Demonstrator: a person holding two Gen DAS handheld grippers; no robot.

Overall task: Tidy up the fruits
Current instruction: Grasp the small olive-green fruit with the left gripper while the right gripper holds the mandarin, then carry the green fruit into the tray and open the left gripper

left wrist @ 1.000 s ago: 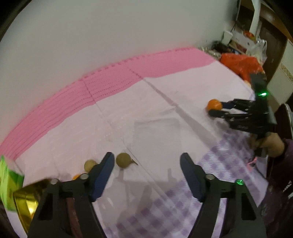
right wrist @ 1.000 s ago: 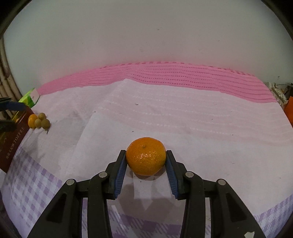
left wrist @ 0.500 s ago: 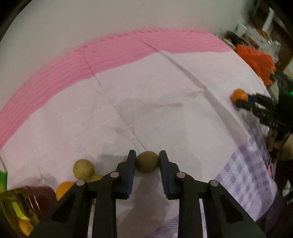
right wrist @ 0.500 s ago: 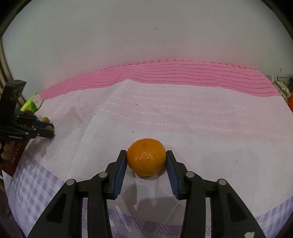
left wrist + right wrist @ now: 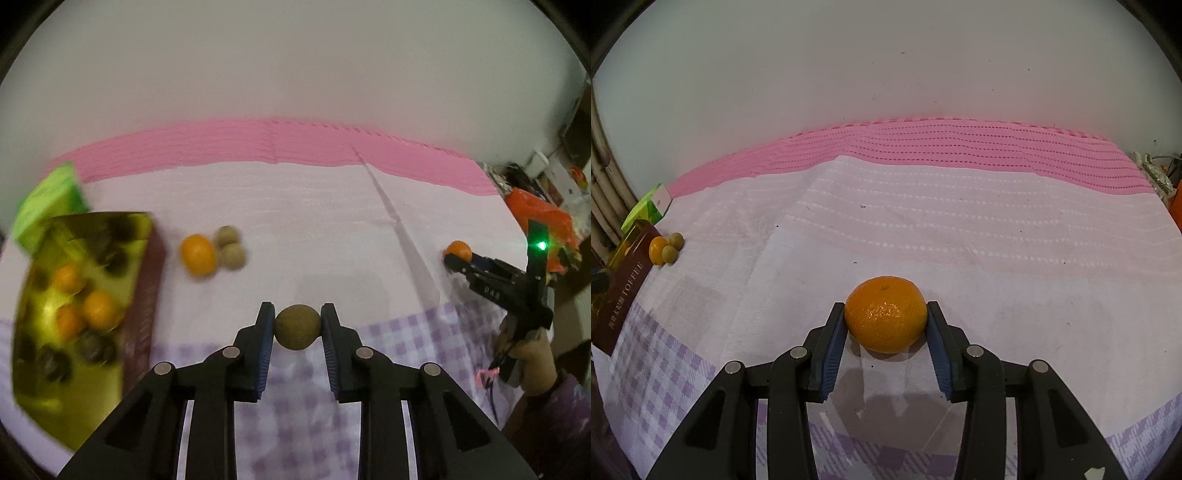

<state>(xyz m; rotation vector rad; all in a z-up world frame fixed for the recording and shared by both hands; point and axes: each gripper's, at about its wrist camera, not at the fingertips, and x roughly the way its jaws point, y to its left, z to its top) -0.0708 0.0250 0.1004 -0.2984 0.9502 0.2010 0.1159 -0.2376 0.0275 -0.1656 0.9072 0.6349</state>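
From the left wrist view, the table is covered with a pale pink cloth that has a bright pink stripe at the far edge and purple checks near the front. A plain white wall stands behind it. At the far right lie an orange bag and some clutter. The left gripper has its jaws pressed tight on a small brown round fruit. A second ago those jaws stood wide apart with nothing in them. Now a gold tray with small oranges in it has come into view on the left, a green box behind it. One small orange and two brown fruits lie together just beside the tray. Far right, a hand holds the right gripper.

From the right wrist view, the same cloth and wall show. The right gripper's jaws are closed on a mandarin that rests on the cloth, just as before. The tray is at the far left.
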